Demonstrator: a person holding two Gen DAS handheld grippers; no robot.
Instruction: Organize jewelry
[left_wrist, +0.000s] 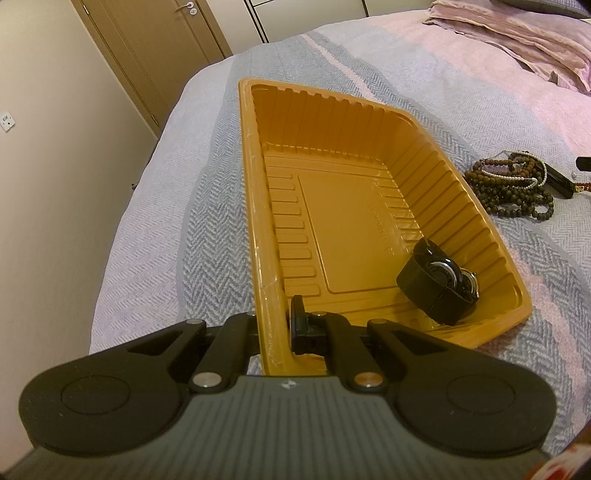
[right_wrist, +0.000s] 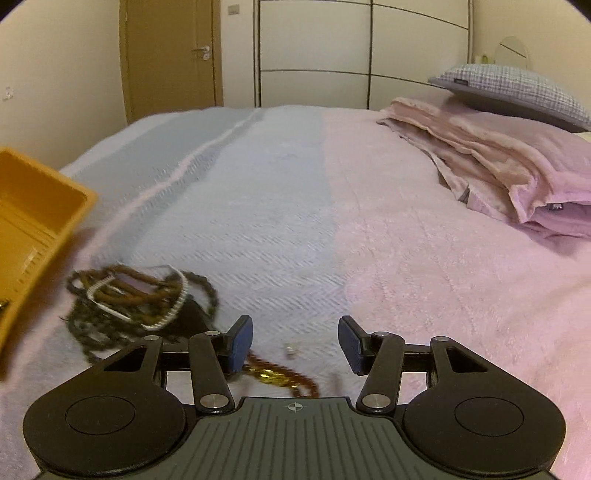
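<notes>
Here the left claw (left_wrist: 275, 325) pinched the light, flexible tray (left_wrist: 255, 155) rim, while the right claw (right_wrist: 295, 341), half-wide and empty, neared limp, tangle-prone beads (right_wrist: 140, 299), best hooked by a strand.

Open right claw (right_wrist: 295, 345) above amber beads (right_wrist: 284, 376).

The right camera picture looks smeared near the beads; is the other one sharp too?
Right wrist view: the bead pile and orange tray are motion-smeared. Left wrist view: crisp, tray ribs clear, though fisheye bends the door.
</notes>
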